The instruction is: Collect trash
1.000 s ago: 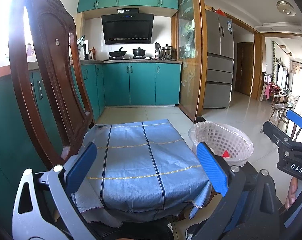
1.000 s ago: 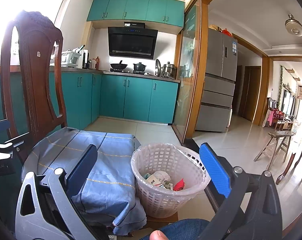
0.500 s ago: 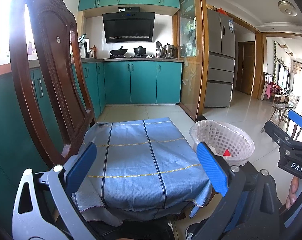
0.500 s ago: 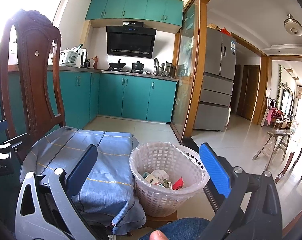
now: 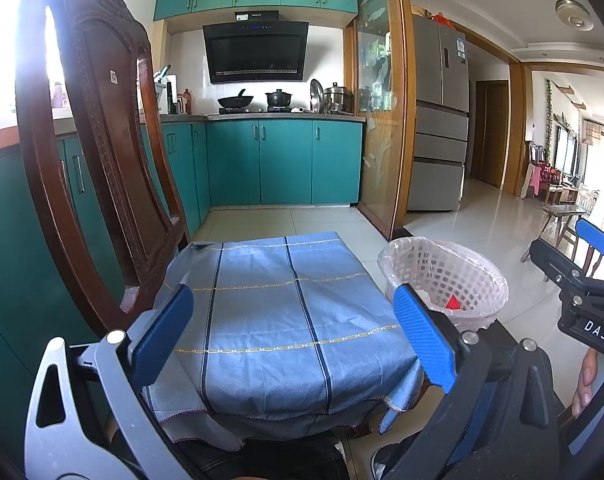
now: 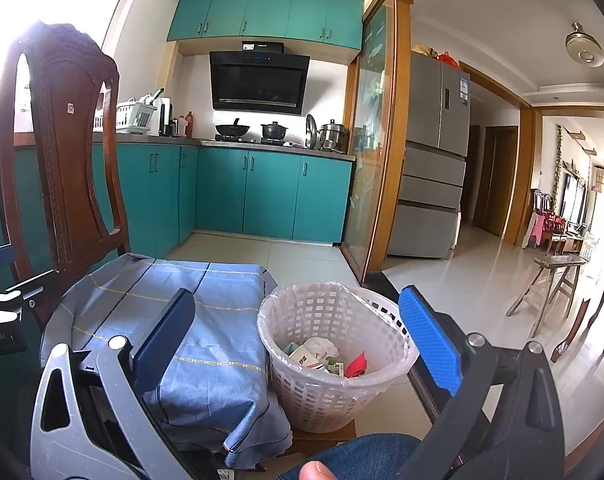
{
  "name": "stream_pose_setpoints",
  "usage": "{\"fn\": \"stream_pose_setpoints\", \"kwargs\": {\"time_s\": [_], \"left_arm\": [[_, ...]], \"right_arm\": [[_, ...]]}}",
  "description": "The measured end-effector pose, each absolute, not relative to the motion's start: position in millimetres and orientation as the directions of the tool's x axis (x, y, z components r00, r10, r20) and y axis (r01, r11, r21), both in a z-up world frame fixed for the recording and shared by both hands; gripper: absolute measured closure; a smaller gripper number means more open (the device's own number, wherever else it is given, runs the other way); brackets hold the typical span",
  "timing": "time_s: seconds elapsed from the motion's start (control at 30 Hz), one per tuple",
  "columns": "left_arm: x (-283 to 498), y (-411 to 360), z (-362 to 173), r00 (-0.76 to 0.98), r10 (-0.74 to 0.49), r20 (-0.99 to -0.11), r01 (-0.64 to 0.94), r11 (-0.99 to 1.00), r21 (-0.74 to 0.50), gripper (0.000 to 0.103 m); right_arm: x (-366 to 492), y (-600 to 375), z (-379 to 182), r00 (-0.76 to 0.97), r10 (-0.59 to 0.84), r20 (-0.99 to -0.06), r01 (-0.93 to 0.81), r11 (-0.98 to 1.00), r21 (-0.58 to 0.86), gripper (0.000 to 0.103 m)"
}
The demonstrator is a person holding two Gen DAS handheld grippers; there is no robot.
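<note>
A white lattice trash basket point(image 6: 334, 360) with a clear liner stands on the floor right of the chair; it also shows in the left wrist view point(image 5: 442, 280). Inside lie paper scraps point(image 6: 314, 354) and a red wrapper point(image 6: 356, 364). My left gripper point(image 5: 294, 340) is open and empty, held above the blue checked cloth point(image 5: 286, 312) on the chair seat. My right gripper point(image 6: 298, 340) is open and empty, held above and in front of the basket. The cloth point(image 6: 190, 320) bears no trash that I can see.
A dark wooden chair back point(image 5: 98, 152) rises at the left. Teal kitchen cabinets point(image 5: 282, 160) stand behind, with a glass sliding door point(image 5: 378, 120) and a fridge point(image 5: 438, 120) to the right. A wooden stool point(image 6: 554, 284) stands on the tiled floor at far right.
Both views have shifted slightly, with the cloth and basket sitting a little lower in frame. Both grippers stay open and empty.
</note>
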State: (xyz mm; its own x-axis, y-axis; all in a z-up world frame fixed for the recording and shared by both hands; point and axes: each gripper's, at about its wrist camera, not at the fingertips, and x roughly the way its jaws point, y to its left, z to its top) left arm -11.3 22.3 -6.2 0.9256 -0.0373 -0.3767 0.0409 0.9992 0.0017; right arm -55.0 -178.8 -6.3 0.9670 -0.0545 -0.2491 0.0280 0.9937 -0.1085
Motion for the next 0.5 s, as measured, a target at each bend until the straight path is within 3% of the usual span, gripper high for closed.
{"fn": "stream_pose_setpoints", "kwargs": {"time_s": [0.5], "left_arm": [[-8.5,17.8,-9.6,0.919,-0.025,-0.392,0.033,0.999,0.015,0.003]], "right_arm": [[-53.6,-177.7,-10.1,0.963,-0.061,-0.261,0.033,0.993,-0.112,0.003]]}}
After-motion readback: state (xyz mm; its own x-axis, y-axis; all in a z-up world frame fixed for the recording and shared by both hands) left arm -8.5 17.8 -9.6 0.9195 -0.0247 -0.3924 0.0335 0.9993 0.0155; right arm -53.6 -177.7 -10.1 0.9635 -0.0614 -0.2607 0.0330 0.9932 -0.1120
